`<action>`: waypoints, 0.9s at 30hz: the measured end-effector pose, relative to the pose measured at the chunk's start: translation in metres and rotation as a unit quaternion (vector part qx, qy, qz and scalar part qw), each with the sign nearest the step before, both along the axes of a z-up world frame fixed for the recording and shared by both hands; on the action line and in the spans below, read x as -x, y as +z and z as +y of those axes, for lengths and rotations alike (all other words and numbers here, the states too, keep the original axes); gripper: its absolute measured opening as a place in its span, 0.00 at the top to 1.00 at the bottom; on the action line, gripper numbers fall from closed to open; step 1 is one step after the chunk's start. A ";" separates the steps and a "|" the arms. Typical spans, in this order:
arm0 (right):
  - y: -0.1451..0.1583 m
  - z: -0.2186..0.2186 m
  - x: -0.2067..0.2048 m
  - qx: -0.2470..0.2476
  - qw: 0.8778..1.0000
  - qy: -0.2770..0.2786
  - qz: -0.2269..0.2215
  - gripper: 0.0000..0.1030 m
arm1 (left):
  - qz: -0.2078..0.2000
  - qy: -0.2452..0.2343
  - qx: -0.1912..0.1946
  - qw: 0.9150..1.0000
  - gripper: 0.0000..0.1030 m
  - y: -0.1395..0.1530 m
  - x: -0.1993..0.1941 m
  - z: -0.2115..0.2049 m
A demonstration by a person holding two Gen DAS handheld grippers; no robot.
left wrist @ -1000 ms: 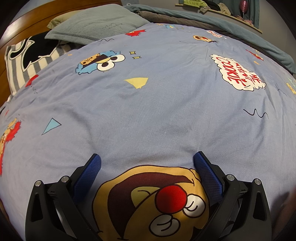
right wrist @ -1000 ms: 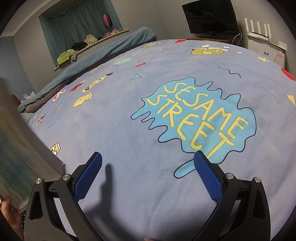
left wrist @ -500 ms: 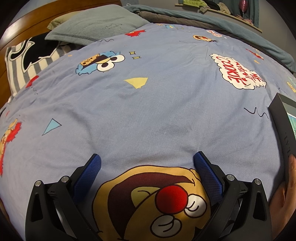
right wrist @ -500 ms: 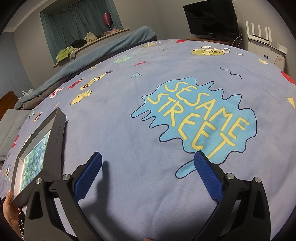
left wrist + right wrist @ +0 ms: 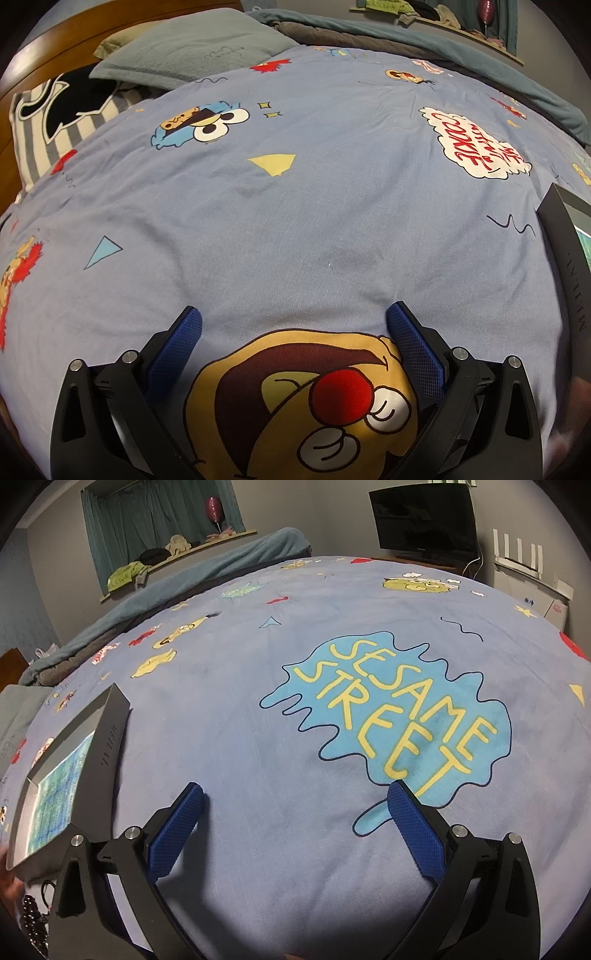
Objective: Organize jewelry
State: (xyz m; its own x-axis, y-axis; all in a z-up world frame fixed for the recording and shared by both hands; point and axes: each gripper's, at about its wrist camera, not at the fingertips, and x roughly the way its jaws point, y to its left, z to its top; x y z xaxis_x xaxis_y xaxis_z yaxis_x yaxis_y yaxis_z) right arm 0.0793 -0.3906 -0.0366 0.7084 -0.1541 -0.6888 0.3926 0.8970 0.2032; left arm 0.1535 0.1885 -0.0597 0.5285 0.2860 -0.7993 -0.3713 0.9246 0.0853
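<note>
A dark grey box (image 5: 92, 753) with a blue-green patterned inside lies on the blue cartoon bedspread (image 5: 258, 738), left of my right gripper (image 5: 295, 797). The same box (image 5: 565, 258) shows at the right edge of the left wrist view. Dark beads (image 5: 31, 921) lie at the bottom left in the right wrist view, next to a person's hand (image 5: 9, 886). My left gripper (image 5: 293, 319) stands open over a printed cartoon face with a red nose. My right gripper is open too, with nothing between its fingers.
Pillows (image 5: 192, 51) and a wooden headboard (image 5: 55, 48) lie at the far left. A rolled teal blanket (image 5: 207, 579) runs along the far side of the bed. A black TV (image 5: 424, 520) and a white box (image 5: 532, 587) stand beyond the bed.
The grey box came in from the side and now rests flat on the bedspread between the two grippers. Both grippers stayed still and open.
</note>
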 end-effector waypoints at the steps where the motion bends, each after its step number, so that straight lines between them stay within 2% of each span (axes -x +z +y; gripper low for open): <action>1: 0.000 0.001 0.000 0.003 1.000 -0.001 0.001 0.04 | 0.000 0.000 0.000 1.000 0.04 0.000 0.000 0.000; 13: 0.000 0.004 -0.001 0.014 1.000 -0.003 0.004 0.04 | 0.000 0.000 0.004 1.000 0.04 0.000 0.000 0.001; 19: 0.000 0.006 0.000 0.021 1.000 -0.004 0.009 0.04 | 0.005 0.000 -0.013 1.000 0.03 0.000 -0.003 -0.003; 23: -0.001 0.009 -0.001 0.029 0.999 -0.002 0.015 0.04 | 0.006 0.003 -0.012 1.000 0.03 -0.001 -0.005 -0.002; 27: 0.000 0.011 0.000 0.032 0.999 0.001 0.016 0.04 | -0.003 0.004 -0.044 0.999 0.03 -0.003 -0.002 -0.012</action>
State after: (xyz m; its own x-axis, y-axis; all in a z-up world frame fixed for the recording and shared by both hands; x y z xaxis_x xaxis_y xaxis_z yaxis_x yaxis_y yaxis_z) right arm 0.0792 -0.3799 -0.0370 0.6864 -0.1973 -0.7000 0.3967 0.9083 0.1330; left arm 0.1556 0.1766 -0.0622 0.5309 0.3597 -0.7673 -0.3794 0.9105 0.1644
